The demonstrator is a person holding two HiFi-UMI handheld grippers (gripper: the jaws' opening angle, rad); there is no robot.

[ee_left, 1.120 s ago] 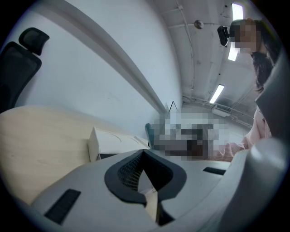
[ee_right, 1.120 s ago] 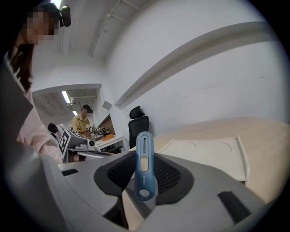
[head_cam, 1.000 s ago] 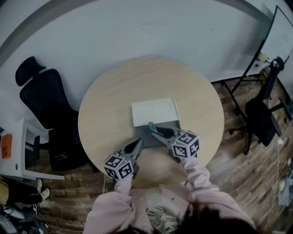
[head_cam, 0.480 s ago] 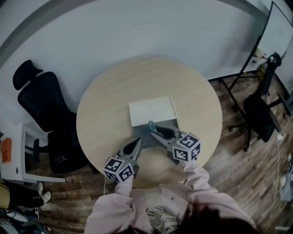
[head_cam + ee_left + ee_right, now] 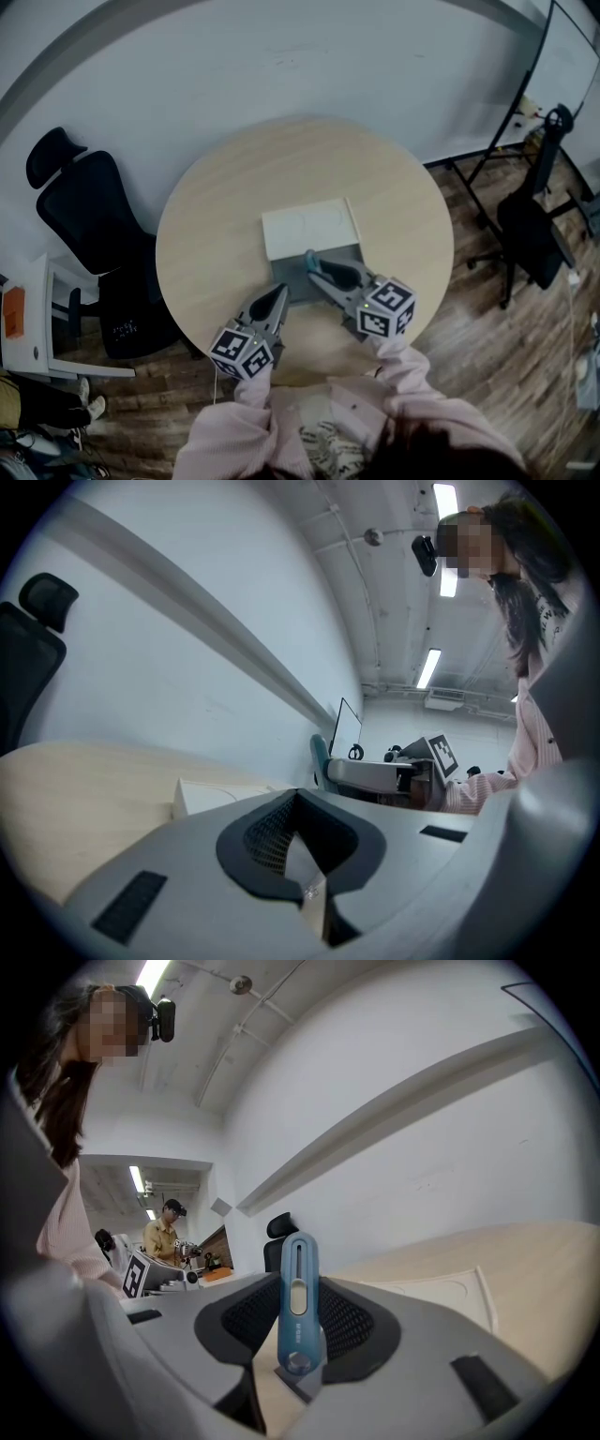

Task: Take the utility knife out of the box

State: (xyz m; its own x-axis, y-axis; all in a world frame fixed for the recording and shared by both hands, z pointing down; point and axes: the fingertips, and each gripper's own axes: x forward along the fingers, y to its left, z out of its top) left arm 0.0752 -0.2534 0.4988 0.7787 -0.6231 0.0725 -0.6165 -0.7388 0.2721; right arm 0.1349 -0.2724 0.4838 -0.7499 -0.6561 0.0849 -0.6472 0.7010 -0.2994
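Note:
A grey box [image 5: 291, 278] with its white lid [image 5: 309, 228] folded open lies in the middle of the round wooden table [image 5: 216, 216]. My right gripper [image 5: 319, 272] hangs over the box's near right part, shut on the blue utility knife [image 5: 310, 260]. In the right gripper view the knife [image 5: 298, 1293] stands upright between the pads of that gripper [image 5: 298, 1340]. My left gripper [image 5: 278, 298] hovers at the box's near left corner. Its jaws [image 5: 300, 864] meet with nothing between them. The left gripper view shows the knife's tip [image 5: 321, 757] off to the right.
A black office chair [image 5: 89, 220] stands left of the table, with a white side table [image 5: 37, 314] nearer me. A whiteboard stand [image 5: 558, 66] and another dark chair [image 5: 534, 234] are at the right. Another person [image 5: 164, 1232] works in the background.
Both grippers have risen a little toward the head camera. The right one keeps the knife clamped, now slightly higher over the box.

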